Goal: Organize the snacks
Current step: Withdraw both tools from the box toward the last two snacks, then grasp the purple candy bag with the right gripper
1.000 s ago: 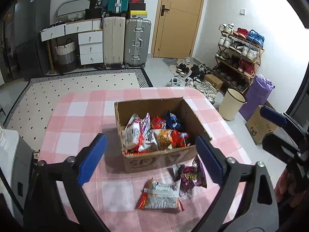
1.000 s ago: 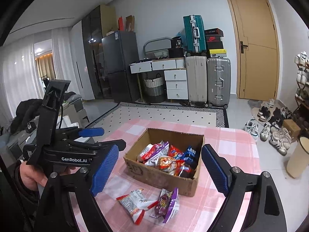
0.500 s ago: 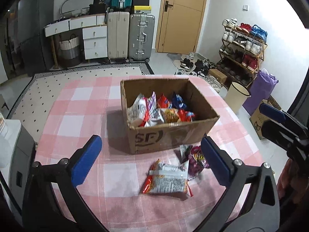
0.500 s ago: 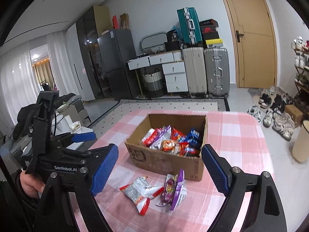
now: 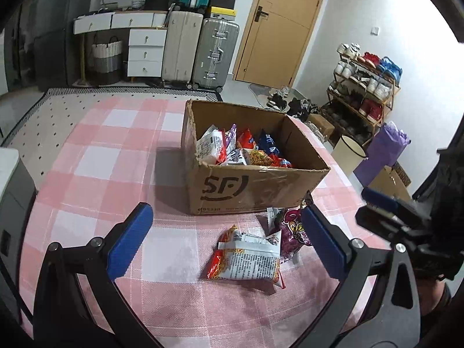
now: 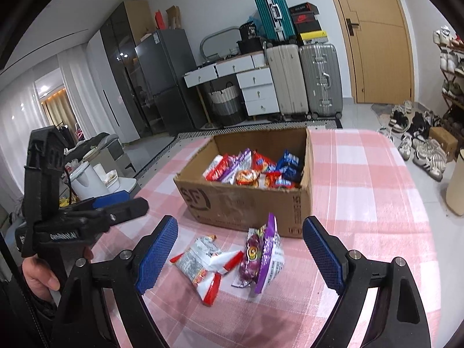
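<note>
A cardboard box (image 5: 255, 187) (image 6: 243, 203) holding several snack packets stands on the pink checked tablecloth (image 5: 110, 156). In front of it lie two loose packets: a white and red one (image 5: 246, 262) (image 6: 204, 264) and a purple one (image 5: 291, 232) (image 6: 261, 256). My left gripper (image 5: 226, 243) hangs open above the white and red packet, nothing between its blue pads. My right gripper (image 6: 240, 256) is open too, with both loose packets showing between its fingers, untouched. In the right wrist view the left gripper (image 6: 113, 206) appears at the left, held by a hand (image 6: 37, 275).
The table's right edge drops to a floor with a cream bin (image 5: 346, 153), a purple bag (image 5: 382, 150) and a shoe rack (image 5: 362, 92). Suitcases (image 5: 214, 55), drawers (image 5: 145, 49) and a door (image 5: 278, 26) stand at the back. A side stand with white containers (image 6: 87, 179) is at the left.
Both grippers have come down toward the table; the box and the two loose packets now look larger and closer. Both pairs of jaws have stayed wide apart.
</note>
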Tool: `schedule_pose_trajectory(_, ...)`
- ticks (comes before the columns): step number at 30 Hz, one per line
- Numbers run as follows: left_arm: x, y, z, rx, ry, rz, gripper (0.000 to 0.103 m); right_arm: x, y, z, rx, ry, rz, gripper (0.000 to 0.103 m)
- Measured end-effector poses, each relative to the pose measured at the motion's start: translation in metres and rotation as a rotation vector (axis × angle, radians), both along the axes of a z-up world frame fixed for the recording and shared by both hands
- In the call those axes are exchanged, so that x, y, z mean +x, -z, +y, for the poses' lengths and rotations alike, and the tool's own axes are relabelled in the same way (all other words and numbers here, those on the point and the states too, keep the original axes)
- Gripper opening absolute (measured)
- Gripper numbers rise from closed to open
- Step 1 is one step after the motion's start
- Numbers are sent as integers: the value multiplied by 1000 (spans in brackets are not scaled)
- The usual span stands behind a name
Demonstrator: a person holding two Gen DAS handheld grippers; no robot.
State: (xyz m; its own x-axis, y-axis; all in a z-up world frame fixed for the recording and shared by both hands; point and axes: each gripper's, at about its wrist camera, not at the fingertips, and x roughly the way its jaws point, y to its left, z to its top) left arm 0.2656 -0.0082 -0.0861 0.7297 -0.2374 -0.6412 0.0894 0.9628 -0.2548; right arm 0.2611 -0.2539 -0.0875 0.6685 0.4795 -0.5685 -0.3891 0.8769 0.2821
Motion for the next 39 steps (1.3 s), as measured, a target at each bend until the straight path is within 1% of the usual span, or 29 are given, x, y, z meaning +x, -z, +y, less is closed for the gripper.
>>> schedule_pose_trajectory(3,-3,9,2,-21,-2,10,102,3,15,0,17,-3,42,89)
schedule_pose_trajectory(8,-3,28,3,-28,1,44,102,10,38,0,27,4,98,89)
schedule_pose_trajectory(16,0,53,7,-42,-4,89,102,35,71,-8,62,40,195,89)
schedule_pose_trajectory(20,4,63,7,-50,-1,113,102,49,87,-6,72,38,244,89)
schedule_pose_trajectory(28,7,75,9,-63,4,139,102,70,107,-7,113,51,305,89)
schedule_pose_trajectory(31,9,78,9,-63,6,146,102,72,111,-6,133,54,317,85)
schedule_pose_trajectory(33,9,80,9,-56,6,146,102,73,115,-3,138,50,329,79)
schedule_pose_trajectory(34,10,80,9,-51,4,145,102,73,115,-2,138,50,329,79)
schedule_pose_trajectory(35,10,81,10,-49,2,144,102,73,115,-2,137,54,325,76)
schedule_pose_trajectory(36,9,82,10,-51,2,145,102,73,116,-2,139,55,327,69)
schedule_pose_trajectory(37,10,83,11,-53,0,148,102,74,117,-1,145,52,333,64)
schedule_pose_trajectory(38,11,83,11,-55,-2,152,102,74,119,-1,153,46,340,56)
schedule_pose_trajectory(39,9,84,12,-56,-3,154,102,72,120,0,158,43,342,51)
